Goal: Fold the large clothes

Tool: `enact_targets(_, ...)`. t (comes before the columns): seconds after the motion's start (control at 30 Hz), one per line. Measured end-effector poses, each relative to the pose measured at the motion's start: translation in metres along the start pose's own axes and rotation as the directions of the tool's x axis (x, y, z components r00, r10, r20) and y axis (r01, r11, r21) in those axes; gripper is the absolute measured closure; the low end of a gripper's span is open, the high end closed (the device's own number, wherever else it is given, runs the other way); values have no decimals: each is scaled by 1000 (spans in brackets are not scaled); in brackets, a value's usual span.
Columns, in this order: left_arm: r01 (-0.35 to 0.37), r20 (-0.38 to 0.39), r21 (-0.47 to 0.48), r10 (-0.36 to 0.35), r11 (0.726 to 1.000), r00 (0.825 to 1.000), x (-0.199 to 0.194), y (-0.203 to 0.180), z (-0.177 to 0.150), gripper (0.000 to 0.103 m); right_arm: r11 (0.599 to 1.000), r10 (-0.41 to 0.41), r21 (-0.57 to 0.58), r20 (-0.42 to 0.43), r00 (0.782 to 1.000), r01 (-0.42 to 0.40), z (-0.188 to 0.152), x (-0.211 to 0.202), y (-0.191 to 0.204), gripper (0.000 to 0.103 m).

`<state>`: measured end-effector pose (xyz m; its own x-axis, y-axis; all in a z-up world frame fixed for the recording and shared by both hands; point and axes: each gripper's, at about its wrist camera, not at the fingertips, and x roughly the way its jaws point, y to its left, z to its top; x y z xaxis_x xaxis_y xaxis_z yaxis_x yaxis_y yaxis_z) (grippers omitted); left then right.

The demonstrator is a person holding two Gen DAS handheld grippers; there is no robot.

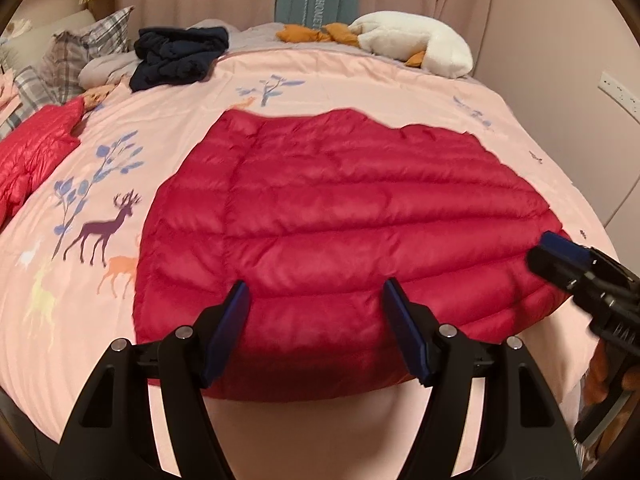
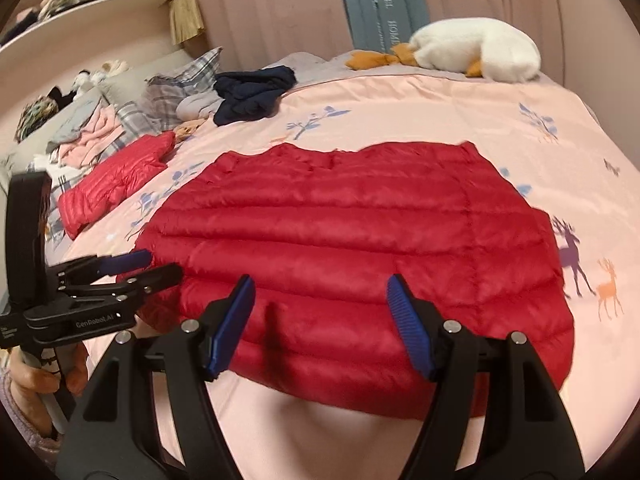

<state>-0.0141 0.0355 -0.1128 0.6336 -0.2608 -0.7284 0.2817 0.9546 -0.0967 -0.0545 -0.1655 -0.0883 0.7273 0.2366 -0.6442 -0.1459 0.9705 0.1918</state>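
A red quilted down jacket (image 1: 352, 216) lies spread flat on the pink bedspread (image 1: 352, 80); it also shows in the right wrist view (image 2: 360, 248). My left gripper (image 1: 316, 292) is open, its blue-padded fingers held just above the jacket's near hem. It shows from the side in the right wrist view (image 2: 160, 266), at the jacket's left near corner. My right gripper (image 2: 320, 292) is open over the near hem, right of the left one. It also shows in the left wrist view (image 1: 548, 252) by the jacket's right edge.
A second red down garment (image 2: 116, 180) lies folded at the left of the bed. A dark navy garment (image 2: 252, 94), plaid pillows (image 2: 172, 88) and a white plush goose (image 2: 480, 48) lie at the far side. Curtains hang behind.
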Motion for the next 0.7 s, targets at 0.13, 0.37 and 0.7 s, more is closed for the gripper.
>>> enact_targets(0.13, -15, -19, 28, 16, 999, 1000, 13, -7, 2, 33, 999, -23, -28, -51, 998, 21, -7, 19, 4, 33)
enact_targets(0.37, -27, -35, 16, 28, 1000, 999, 13, 9, -7, 24, 994, -111, -1, -51, 993, 111, -11, 12, -25, 33)
enact_targets(0.7, -21, 44, 21, 20, 1000, 999, 23, -5, 46, 24, 995, -81, 60, 42, 996, 78, 47, 26, -29, 26)
